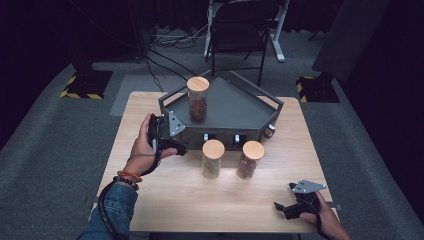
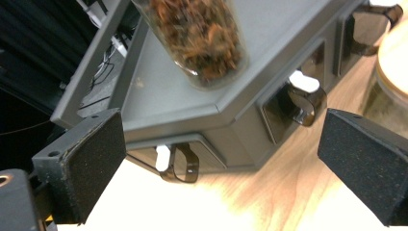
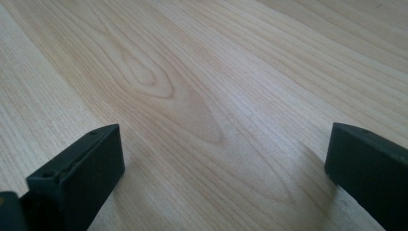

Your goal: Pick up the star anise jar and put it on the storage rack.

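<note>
High view: the left claw [image 1: 172,146] sits at the near left corner of a grey angular tray [image 1: 235,112] that stands raised on the wooden bench [image 1: 165,200]. A hand [image 1: 142,145] with beaded bracelets and a denim sleeve holds it. Just beyond this claw, on the tray's deck, an upright jar [image 1: 198,98] with a wooden lid holds brown contents. To the claw's right, on the bench in front of the tray, stand two more wooden-lidded jars, one [image 1: 213,158] closer to the claw and another [image 1: 249,159] beside it, apart from each other.

Left gripper view shows the left claw [image 2: 219,159] with its jaws spread wide and nothing between them; ahead of them lie the tray's grey edge [image 2: 192,113], dark clips along its side, and the base of the jar [image 2: 202,38] on the deck.

Right claw [image 1: 286,207] rests low at the near right corner of the bench, well apart from the jars. Right gripper view shows this claw [image 3: 221,168] with jaws wide apart over bare wood grain [image 3: 192,72].
</note>
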`<state>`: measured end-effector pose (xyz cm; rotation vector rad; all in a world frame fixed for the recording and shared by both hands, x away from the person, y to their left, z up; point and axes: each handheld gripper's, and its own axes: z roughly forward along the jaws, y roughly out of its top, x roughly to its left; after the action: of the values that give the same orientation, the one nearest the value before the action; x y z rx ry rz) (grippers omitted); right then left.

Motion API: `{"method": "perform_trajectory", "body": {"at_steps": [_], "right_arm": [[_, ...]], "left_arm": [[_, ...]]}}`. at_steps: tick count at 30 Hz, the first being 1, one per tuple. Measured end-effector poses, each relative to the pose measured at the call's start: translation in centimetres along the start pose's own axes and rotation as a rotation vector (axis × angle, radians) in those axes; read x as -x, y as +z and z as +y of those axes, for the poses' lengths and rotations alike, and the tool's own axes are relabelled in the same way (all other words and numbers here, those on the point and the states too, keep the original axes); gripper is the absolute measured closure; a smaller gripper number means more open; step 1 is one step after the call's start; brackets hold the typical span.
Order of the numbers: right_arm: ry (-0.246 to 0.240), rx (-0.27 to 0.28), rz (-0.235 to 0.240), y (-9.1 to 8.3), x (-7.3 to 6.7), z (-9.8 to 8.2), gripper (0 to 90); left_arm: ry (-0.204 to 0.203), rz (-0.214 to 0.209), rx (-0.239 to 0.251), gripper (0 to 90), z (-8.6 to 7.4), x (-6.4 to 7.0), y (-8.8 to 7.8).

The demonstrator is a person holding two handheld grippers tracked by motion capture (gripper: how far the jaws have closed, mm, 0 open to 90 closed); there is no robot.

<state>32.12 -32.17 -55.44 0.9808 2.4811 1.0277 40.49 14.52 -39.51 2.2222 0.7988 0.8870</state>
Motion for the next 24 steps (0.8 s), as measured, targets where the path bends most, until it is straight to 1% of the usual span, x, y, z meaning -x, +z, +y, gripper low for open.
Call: {"method": "perform_trajectory", "body": {"at_steps": [1, 6, 9, 15, 17, 21, 24], "right_arm": [[0.0, 0.0, 0.0, 0.0, 0.0, 0.0, 0.1], [0.0, 0.0, 0.0, 0.0, 0.0, 0.0, 0.1], [0.0, 0.0, 0.0, 0.0, 0.0, 0.0, 0.1], [0.0, 0.0, 0.0, 0.0, 0.0, 0.0, 0.1], [0.0, 0.0, 0.0, 0.0, 0.0, 0.0, 0.1], [0.0, 0.0, 0.0, 0.0, 0.0, 0.0, 0.1], [0.0, 0.0, 0.0, 0.0, 0.0, 0.0, 0.1]], "left_arm": [[0.006, 0.001, -0.005, 2.7, -0.2, 0.1, 0.0], [0.004, -0.011, -0.021, 2.7, -1.4, 0.5, 0.2], [-0.002, -0.016, -0.021, 2.7, -2.1, 0.8, 0.2], [0.005, -0.022, -0.043, 2.9, -3.4, 1.3, 0.3], [0.0, -0.026, -0.046, 2.9, -3.9, 1.5, 0.2], [-0.012, -0.033, -0.052, 2.9, -5.0, 1.9, 0.2], [-0.005, -0.031, -0.069, 2.8, -6.0, 2.3, 0.2]]}}
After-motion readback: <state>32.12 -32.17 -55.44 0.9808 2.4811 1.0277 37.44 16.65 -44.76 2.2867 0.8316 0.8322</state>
